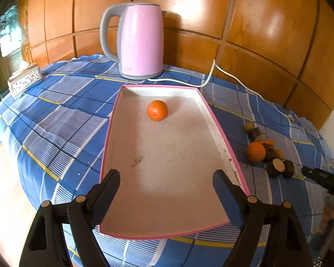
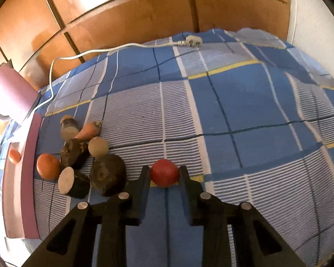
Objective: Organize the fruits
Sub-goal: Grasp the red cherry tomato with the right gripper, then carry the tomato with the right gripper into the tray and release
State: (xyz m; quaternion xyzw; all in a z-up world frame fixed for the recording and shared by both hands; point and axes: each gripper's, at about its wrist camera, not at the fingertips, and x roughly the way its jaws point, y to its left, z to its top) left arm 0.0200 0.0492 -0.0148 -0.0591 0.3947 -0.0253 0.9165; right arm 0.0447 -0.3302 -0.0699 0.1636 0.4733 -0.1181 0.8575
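Gripping the red fruit [image 2: 164, 173] in my right tongs [image 2: 164, 173], pads pressed on both its sides. Left tongs [image 1: 165, 187] gape empty over the tray's [image 1: 220, 129] near end. Tray lies leftward of my right tongs, beyond the produce pile [image 2: 78, 158].

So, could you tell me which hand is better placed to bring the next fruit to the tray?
The right. The right gripper is already closed on the red fruit, beside the pile on the cloth. The left gripper hangs open and empty over the tray, where one orange already lies.
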